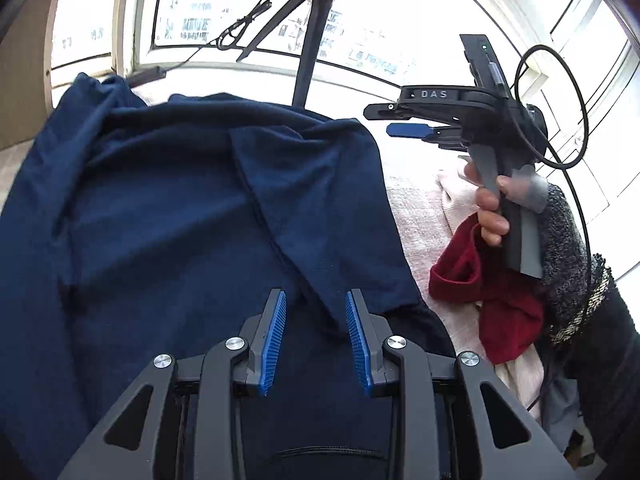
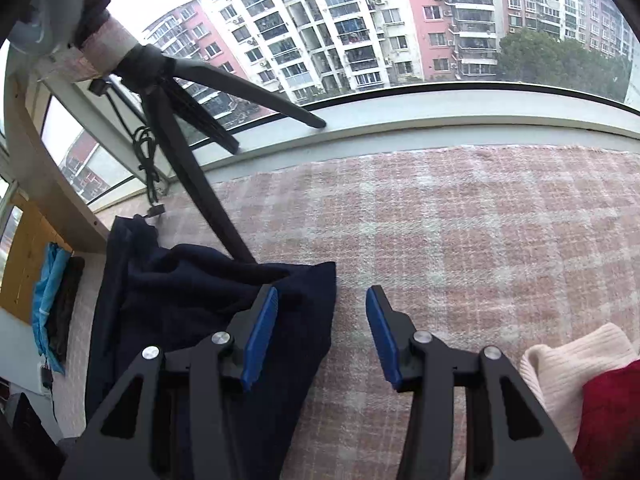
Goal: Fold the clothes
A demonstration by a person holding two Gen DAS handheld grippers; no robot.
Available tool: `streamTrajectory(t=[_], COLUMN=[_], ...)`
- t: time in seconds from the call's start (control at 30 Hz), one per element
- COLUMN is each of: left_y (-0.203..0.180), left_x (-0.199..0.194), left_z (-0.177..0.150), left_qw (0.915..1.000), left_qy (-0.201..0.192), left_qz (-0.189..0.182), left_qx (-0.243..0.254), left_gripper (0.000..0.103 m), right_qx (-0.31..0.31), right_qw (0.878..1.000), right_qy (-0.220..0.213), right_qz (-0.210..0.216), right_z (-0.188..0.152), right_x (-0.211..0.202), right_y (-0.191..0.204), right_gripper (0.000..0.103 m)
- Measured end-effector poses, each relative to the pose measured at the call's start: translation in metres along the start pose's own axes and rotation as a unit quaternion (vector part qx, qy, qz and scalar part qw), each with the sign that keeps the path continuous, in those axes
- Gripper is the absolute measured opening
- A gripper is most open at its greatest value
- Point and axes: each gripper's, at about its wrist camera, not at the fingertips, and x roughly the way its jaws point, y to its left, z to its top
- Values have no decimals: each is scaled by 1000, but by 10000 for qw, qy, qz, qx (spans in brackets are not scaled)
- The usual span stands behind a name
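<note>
A big window [image 1: 224,8] fills the back of the left wrist view, with a black tripod [image 1: 312,40] in front of it. Below, the dark blue garment [image 1: 180,200] lies rumpled. The left gripper [image 1: 316,300] hangs over it, fingers apart and empty. The right gripper [image 1: 394,118] is held up in a hand [image 1: 490,208]. In the right wrist view, a pink checked blanket [image 2: 460,220] covers the surface. The right gripper is wide and empty, over the garment's edge, near a cream sweater [image 2: 568,360] and red cloth [image 2: 612,412].
</note>
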Motion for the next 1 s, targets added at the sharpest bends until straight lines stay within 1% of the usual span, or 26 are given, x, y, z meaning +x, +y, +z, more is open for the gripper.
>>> streamTrajectory(t=[0.07, 0.17, 0.23, 0.27, 0.3, 0.33, 0.4, 0.43, 0.47, 0.53, 0.57, 0.6, 0.63, 0.67, 0.7, 0.77, 0.83, 0.87, 0.93, 1.0], left_y=[2, 10, 15, 17, 16, 13, 3, -2, -6, -14, -18, -22, -26, -29, -33, -41, -48, -48, -47, -44], left_x=[-10, -34, -49, -57, -62, -66, -63, -62, -61, -60, -59, -59, -58, -58, -57, -56, -56, -57, -62, -66], left_z=[0, 1, 0, -4, -8, -13, -27, -33, -40, -55, -62, -69, -76, -83, -90, -105, -118, -124, -135, -150], left_qw=[10000, 9998, 9994, 9991, 9990, 9988, 9975, 9965, 9955, 9946, 9941, 9936, 9930, 9924, 9918, 9904, 9890, 9891, 9901, 9911], left_qy=[0, -41, -53, -12, 15, 49, 209, 289, 361, 455, 501, 548, 595, 642, 688, 782, 873, 898, 880, 944], left_qz=[-21, -207, -342, -426, -436, -456, -673, -781, -869, -925, -952, -980, -1008, -1036, -1063, -1119, -1162, -1136, -1044, -877], left_qx=[71, 66, 68, 90, 120, 142, 100, 80, 69, 104, 121, 139, 157, 174, 192, 227, 261, 279, 339, 346], left_gripper=[32, 32, 37, 42, 42, 42, 42, 42, 42, 42, 42, 42, 42, 42, 42, 42, 42, 42, 43, 44], right_qx=[-198, -554, -885, -982, -1091, -1254, -1571, -1687, -1799, -1935, -1949, -1954, -1921, -1854, -1650, -1503, -1533, -1548, -1593, -1589], right_qw=[9993, 9963, 9929, 9915, 9898, 9870, 9792, 9761, 9731, 9702, 9696, 9690, 9690, 9698, 9742, 9766, 9723, 9707, 9743, 9759], right_qy=[174, 396, 581, 702, 828, 982, 1276, 1351, 1406, 1318, 1308, 1299, 1298, 1301, 1322, 1420, 1663, 1746, 1552, 1468], right_qz=[262, 522, 546, 480, 396, 218, -122, -208, -305, -625, -699, -775, -856, -905, -794, -584, -589, -572, -364, -289], right_z=[-9, -39, -66, -81, -97, -110, -136, -144, -151, -155, -156, -156, -156, -155, -153, -154, -160, -163, -168, -177], right_x=[-16, -50, -74, -81, -85, -81, -71, -63, -56, -50, -48, -47, -48, -50, -54, -60, -60, -62, -75, -88], right_y=[12, 35, 48, 52, 55, 60, 68, 71, 73, 76, 75, 74, 69, 63, 55, 47, 49, 50, 57, 62], right_gripper=[46, 46, 46, 46, 46, 46, 46, 46, 46, 45, 44, 37, 25, 21, 21, 23, 42, 43, 45, 50])
